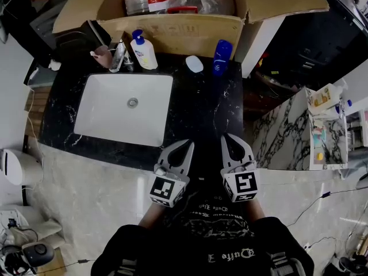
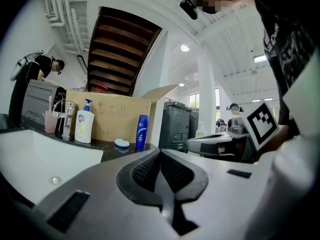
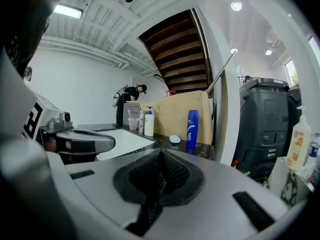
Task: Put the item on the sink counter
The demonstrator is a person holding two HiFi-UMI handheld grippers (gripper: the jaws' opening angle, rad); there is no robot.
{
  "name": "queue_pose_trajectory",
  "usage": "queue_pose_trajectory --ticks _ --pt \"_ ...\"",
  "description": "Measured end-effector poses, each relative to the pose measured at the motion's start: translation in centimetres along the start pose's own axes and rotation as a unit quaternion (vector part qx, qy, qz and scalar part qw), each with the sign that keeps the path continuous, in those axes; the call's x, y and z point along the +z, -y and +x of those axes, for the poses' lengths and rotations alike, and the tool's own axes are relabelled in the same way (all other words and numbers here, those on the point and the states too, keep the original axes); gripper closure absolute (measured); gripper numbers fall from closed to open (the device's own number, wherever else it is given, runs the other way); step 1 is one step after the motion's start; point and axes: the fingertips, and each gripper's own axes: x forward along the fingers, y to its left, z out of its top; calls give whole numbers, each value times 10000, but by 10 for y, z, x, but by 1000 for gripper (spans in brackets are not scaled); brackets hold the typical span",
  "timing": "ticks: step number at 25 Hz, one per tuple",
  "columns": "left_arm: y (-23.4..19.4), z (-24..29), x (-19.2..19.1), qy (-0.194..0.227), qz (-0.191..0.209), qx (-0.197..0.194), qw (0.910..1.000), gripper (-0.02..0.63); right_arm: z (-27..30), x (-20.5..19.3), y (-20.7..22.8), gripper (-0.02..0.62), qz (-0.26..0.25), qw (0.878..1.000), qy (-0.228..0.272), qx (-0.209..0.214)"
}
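Note:
On the black marble sink counter point(image 1: 201, 105) stand a blue bottle point(image 1: 222, 57), a white soap bar point(image 1: 194, 64), a white pump bottle point(image 1: 143, 50) and a pink cup point(image 1: 103, 56) holding a toothbrush. The blue bottle point(image 2: 142, 132) point(image 3: 192, 129) shows upright in both gripper views. My left gripper point(image 1: 183, 146) and right gripper point(image 1: 229, 140) hover side by side at the counter's near edge, both shut with nothing between the jaws. The left gripper point(image 2: 160, 153) and right gripper point(image 3: 161, 154) have their pads pressed together.
A white basin point(image 1: 125, 108) is sunk in the counter's left half, with a tap point(image 1: 119, 56) behind it. An open cardboard box point(image 1: 172, 10) holding plastic bottles stands at the back. A marble shelf point(image 1: 287, 134) with bottles is to the right. A black bin point(image 3: 267, 129) stands nearby.

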Motion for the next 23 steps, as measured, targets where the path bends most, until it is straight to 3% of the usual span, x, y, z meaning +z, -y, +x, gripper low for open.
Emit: queue_pose_trajectory --ticks 23 --pt "-6 -1 -5 -47 22 -11 10000 598 6 -6 -7 597 -26 9999 -134 66"
